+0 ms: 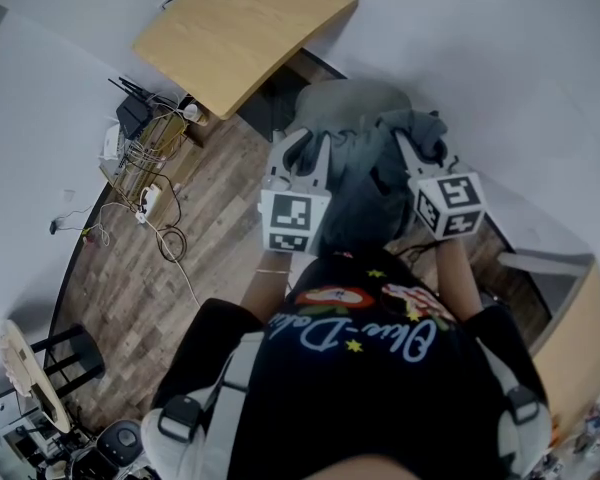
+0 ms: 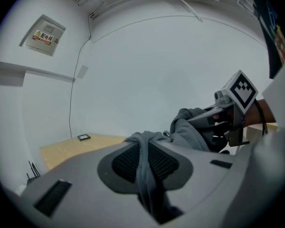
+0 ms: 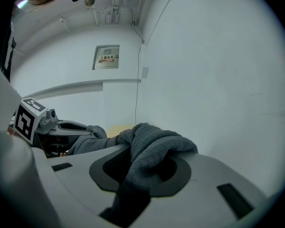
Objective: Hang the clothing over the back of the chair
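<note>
While both grippers are held side by side on the person's side of the chair point(image 1: 345, 100), the grey garment point(image 1: 365, 183) is stretched between them; its upper edge overlaps the chair, and its bulk hangs on the near side of the chair. Whether the cloth touches the chair cannot be determined. The left gripper point(image 1: 302, 156) is at the chair's left; its fingers point(image 2: 76, 175) are closed on a narrow twisted fold of the garment. The right gripper point(image 1: 423, 153) is at the chair's right; its fingers point(image 3: 218, 175) clamp a thicker bunch that spills over their tips. A wooden table point(image 1: 245, 28) stands just beyond the chair.
</note>
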`<move>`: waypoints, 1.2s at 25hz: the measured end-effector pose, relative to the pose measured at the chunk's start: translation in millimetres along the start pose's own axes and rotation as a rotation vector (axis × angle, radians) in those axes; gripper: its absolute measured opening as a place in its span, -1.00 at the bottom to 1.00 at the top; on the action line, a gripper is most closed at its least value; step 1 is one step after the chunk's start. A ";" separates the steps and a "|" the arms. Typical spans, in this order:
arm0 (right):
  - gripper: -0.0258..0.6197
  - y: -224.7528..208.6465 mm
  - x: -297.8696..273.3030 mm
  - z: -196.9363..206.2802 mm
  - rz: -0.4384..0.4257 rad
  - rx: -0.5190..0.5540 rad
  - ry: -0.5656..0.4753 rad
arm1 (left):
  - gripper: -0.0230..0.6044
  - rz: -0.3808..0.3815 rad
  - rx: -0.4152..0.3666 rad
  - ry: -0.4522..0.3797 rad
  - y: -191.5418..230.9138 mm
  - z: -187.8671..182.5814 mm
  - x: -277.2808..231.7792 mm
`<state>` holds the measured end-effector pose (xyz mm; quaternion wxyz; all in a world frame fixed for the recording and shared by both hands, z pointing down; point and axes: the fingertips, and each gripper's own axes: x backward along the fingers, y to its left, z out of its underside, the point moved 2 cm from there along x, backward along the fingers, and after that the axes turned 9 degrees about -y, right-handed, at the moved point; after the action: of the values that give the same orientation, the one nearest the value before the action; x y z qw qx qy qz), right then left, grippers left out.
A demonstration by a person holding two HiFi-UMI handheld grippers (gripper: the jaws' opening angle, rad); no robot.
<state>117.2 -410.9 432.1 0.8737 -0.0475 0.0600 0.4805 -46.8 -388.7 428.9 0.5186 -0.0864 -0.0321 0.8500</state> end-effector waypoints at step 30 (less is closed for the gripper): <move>-0.48 -22.3 -39.0 32.7 -0.037 -0.014 0.169 | -0.78 -0.040 0.069 0.119 22.4 37.5 -32.8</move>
<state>117.3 -450.7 470.9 0.8738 -0.0950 0.1294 0.4590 -58.5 -426.7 466.2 0.5392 -0.1183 0.0265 0.8334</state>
